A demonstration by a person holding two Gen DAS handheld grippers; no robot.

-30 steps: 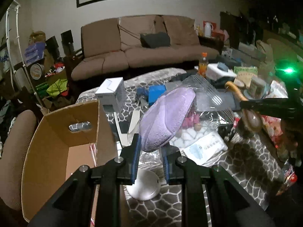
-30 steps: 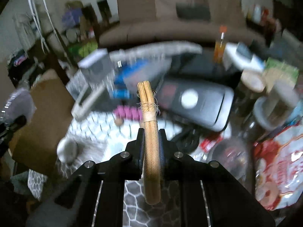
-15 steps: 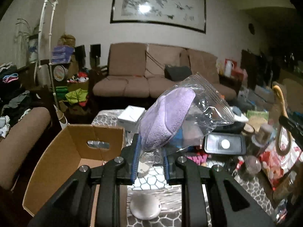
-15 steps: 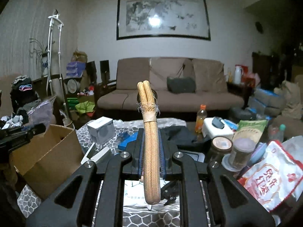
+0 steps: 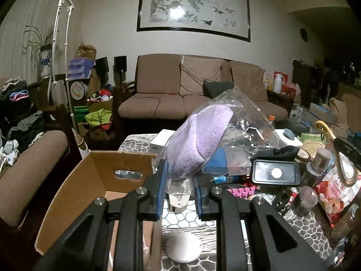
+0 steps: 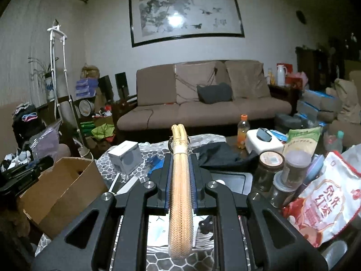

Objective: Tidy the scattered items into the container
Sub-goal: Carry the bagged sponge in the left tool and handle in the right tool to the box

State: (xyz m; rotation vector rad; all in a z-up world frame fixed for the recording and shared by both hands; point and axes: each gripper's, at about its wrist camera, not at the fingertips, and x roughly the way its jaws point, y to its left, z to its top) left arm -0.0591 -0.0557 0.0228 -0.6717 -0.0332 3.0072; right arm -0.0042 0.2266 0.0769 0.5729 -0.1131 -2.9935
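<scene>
Dim living room, brown sofa point(image 6: 203, 103) under a framed painting point(image 5: 194, 11). Cluttered bench point(image 5: 300, 228) with grey hexagon-pattern cover; open cardboard box point(image 5: 90, 180) at its left edge. Left gripper point(image 5: 179, 194) clamped on a clear bag with purple cloth point(image 5: 198, 142), held above the bench. Right gripper point(image 6: 180, 187) closed on a tan mesh-wrapped bundle point(image 6: 180, 203), also aloft.

Both hand-held grippers have risen and tilted up from the cluttered table point(image 5: 300, 228), lifting the bagged purple cloth point(image 5: 198, 140) and the woven stick point(image 6: 180, 194).
</scene>
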